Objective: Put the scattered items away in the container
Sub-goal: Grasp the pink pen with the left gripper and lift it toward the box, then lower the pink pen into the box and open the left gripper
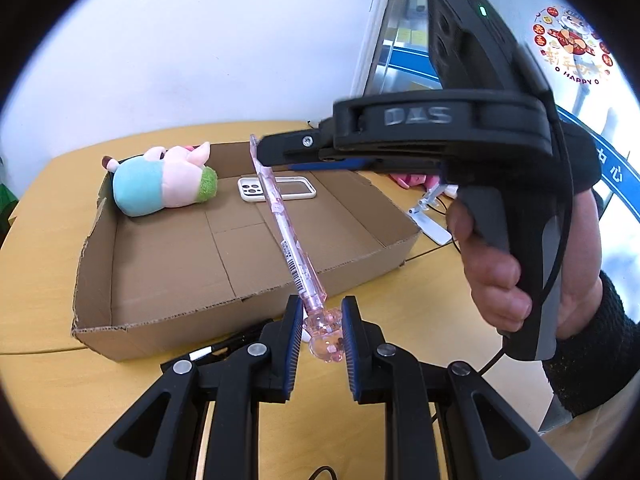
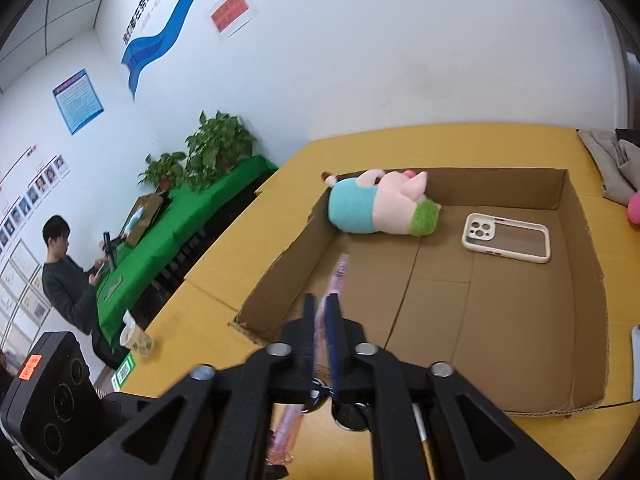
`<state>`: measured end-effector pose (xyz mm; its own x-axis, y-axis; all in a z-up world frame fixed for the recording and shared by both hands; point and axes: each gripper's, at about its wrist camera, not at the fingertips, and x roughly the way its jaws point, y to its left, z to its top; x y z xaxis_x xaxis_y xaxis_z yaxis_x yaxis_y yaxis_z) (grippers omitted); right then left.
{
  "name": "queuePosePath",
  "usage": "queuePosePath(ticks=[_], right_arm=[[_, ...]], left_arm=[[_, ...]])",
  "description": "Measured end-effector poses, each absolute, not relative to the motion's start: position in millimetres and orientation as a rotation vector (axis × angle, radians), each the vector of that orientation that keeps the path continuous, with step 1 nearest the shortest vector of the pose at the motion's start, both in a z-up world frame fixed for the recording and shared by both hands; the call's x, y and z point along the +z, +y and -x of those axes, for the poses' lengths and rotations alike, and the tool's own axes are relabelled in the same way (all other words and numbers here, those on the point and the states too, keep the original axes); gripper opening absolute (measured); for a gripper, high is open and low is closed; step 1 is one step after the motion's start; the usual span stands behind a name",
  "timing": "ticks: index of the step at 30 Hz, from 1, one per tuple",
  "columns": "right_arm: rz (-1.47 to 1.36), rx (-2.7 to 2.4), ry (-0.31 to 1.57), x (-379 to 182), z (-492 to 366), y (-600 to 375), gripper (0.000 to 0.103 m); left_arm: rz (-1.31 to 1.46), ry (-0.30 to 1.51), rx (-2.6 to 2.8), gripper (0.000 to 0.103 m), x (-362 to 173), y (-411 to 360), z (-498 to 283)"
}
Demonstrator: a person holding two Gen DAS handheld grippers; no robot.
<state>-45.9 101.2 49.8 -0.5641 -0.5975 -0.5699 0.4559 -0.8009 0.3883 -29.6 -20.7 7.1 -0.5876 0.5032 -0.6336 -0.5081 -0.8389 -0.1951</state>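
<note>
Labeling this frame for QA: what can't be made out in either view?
- Pink pen: its tip, left wrist view, sits behind the right gripper.
- Pink item beyond the cardboard box: mostly behind that gripper.
- Right wrist view: pen blurred; pink object cut by the edge.

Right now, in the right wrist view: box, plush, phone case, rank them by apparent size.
1. Cardboard box, largest by far.
2. Plush toy.
3. Phone case, a bit smaller than the plush; both lie at similar depth, so the ranking holds.
</note>
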Motion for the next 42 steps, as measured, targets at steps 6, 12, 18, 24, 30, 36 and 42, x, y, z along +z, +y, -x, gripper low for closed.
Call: queuePosePath(ticks=[6,12,18,24,30,36,42], right_arm=[[-1.074,-2.261,-0.205,25,71,87,0.059],[-1.194,-2.143,-0.196,-7,108,61,0.019],[-1.164,-2.137,-0.131,0,136,28,0.017],[-1.199,-2.087,-0.103,-3,180,-18,0.016],[-1.347,-1.996,-0.078,-47,222,-67,0.016],[-1.490,-1.959,-0.071,-96,249,-92,0.014],[-1.540,-1.935,-0.129,-113,262,-87,0.012]], left_arm=[[0.971,0.011,2.367,0.019,-3,-22,48],[1.004,-0.001,2.384,0.017,-10,-32,70],[1.027,-0.045,2.432,0.017,-7,-57,98],[1.081,-0.098,2.477,0.017,-10,-92,132],[1.269,-0.179,2.467,0.017,-46,-127,171],[1.455,-0.161,2.438,0.017,-77,-130,198],[1.570,-0.124,2.429,0.016,-88,-123,212]])
